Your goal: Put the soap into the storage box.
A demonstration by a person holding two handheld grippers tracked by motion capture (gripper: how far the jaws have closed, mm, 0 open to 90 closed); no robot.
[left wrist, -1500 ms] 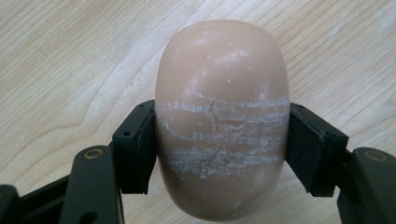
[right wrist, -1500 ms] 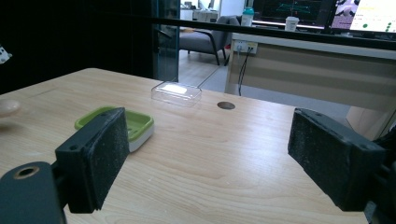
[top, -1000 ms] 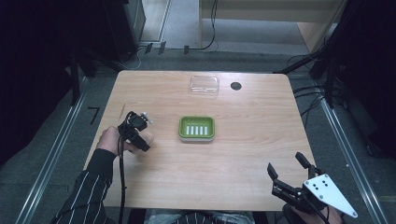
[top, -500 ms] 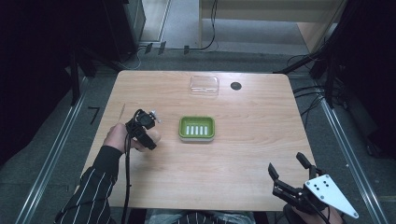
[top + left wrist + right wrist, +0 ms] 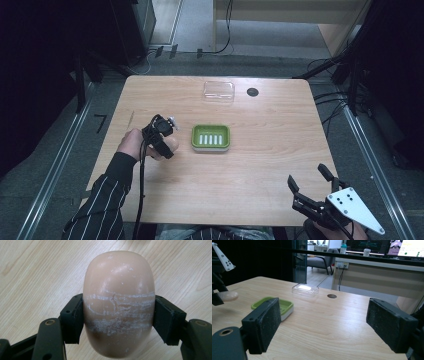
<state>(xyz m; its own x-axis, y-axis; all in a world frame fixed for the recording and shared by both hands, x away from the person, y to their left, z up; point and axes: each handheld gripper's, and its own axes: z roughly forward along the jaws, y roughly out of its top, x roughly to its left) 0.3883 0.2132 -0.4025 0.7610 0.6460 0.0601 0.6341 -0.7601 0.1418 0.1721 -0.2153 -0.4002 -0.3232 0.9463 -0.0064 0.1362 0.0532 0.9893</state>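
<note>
A pale pink oval soap bar [image 5: 118,305] sits pinched between the two black pads of my left gripper [image 5: 117,317], which is shut on it. From above, that left gripper [image 5: 167,142] hangs over the wood just left of the green soap dish [image 5: 211,138], with the soap bar [image 5: 170,145] showing under it. The soap bar [image 5: 227,296] also appears at the left edge of the right gripper view. My right gripper [image 5: 314,182] stands open at the table's front right corner, nothing between its pads [image 5: 263,325]. The green dish [image 5: 277,305] lies ahead of it to the left.
A clear plastic lid [image 5: 219,91] lies at the far middle of the wooden table [image 5: 260,165], beside a dark cable hole [image 5: 252,92]. A striped sleeve [image 5: 102,205] reaches in from the front left. Dark floor and metal rails surround the table.
My left gripper has carried the soap bar to the right, closer to the green dish, and slightly up. The right gripper has stayed put.
</note>
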